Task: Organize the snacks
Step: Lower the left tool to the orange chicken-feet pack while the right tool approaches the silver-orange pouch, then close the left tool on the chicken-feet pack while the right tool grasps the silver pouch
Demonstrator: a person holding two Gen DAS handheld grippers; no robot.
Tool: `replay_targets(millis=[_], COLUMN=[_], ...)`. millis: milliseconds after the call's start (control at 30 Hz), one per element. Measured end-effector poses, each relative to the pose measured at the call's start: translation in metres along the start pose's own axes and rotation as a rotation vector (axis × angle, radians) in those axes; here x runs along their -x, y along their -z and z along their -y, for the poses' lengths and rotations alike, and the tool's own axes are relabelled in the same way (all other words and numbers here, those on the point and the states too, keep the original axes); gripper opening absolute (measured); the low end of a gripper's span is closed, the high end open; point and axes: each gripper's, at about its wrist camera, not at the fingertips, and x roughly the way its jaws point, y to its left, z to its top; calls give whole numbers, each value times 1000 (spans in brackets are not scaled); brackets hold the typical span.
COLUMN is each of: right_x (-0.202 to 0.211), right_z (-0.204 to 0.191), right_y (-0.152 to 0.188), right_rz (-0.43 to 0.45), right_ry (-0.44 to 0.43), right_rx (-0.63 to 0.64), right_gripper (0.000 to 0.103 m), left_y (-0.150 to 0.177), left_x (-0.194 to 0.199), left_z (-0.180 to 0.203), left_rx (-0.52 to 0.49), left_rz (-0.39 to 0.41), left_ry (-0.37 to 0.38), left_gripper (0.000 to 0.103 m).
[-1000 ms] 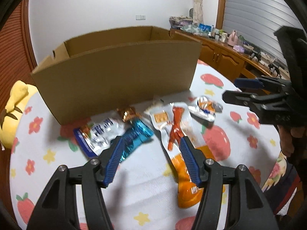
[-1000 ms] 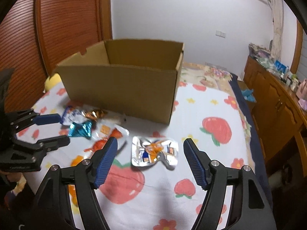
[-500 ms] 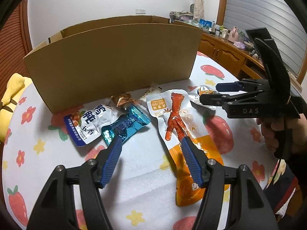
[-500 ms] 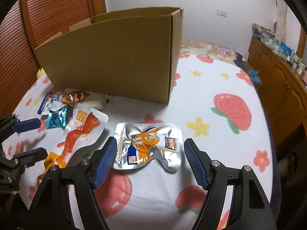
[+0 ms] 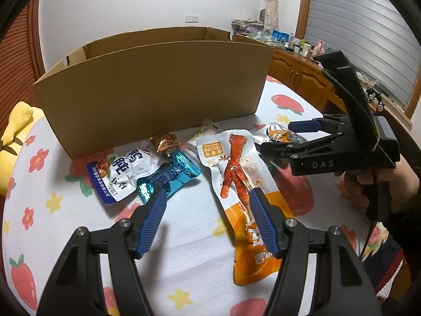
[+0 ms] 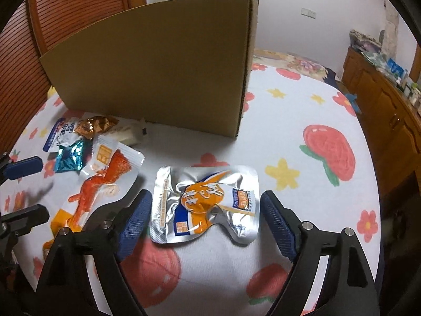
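Observation:
An open cardboard box (image 5: 158, 84) (image 6: 171, 65) stands on the flowered tablecloth, with snacks lying in front of it. My right gripper (image 6: 205, 197) (image 5: 276, 137) hangs low over a silver foil pouch (image 6: 208, 202) (image 5: 279, 135). Its jaws are opening and straddle the pouch without pressing it. My left gripper (image 5: 208, 193) (image 6: 39, 188) is open and holds nothing. One left fingertip is over a blue foil candy (image 5: 168, 179) (image 6: 69, 155). The other is over an orange chicken-foot pouch (image 5: 236, 173) (image 6: 102, 181).
A white-and-blue packet (image 5: 118, 171), a copper-wrapped candy (image 5: 165, 142) and a pale bar (image 5: 205, 129) lie against the box front. A yellow plush toy (image 5: 15, 131) sits at the left table edge. Wooden cabinets (image 6: 389, 110) line the right. A hand (image 5: 368, 184) holds the right gripper.
My right gripper has come down and in over the silver pouch, and its jaws stand wider apart. The snacks have not moved.

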Motion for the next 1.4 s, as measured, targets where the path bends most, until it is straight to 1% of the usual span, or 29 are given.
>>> replay_targets(millis=[100,267,367,500,633,933,1033,1200,1400], right_x=[-1,-4,-3,-1,3,20,23,19,16], right_z=[0,-5,-7,-8,-7,-7,-9,-16,-16], right_y=[-1,0,1,3,5,16,21,26,27], right_rz=[-4,-7,-3,-2,6,40,50,51,54], right_ry=[3,33,31,23,35,41,45,73,69], right_rx=[2,27,27,35,29,22,20,36,14], right_gripper=[87,87,84,84,83,83,83,83,83], left_y=[-1,-3,-6,-9,-13,-15,-15,-15,-17], left_x=[2,1,-3,-11,-19,-31,-37,-39,-39], left_z=[2,7,10,11,12,18,20,22,26], left_rx=[-1,-5,-5,6,28,26,24,20,12], left_rz=[3,3,-5,-17,-37,-69,-86,-99,-95], left_ry=[4,20,33,52,77,73,60,51,53], left_gripper=[65,66,67,68,68,69,69,69,69])
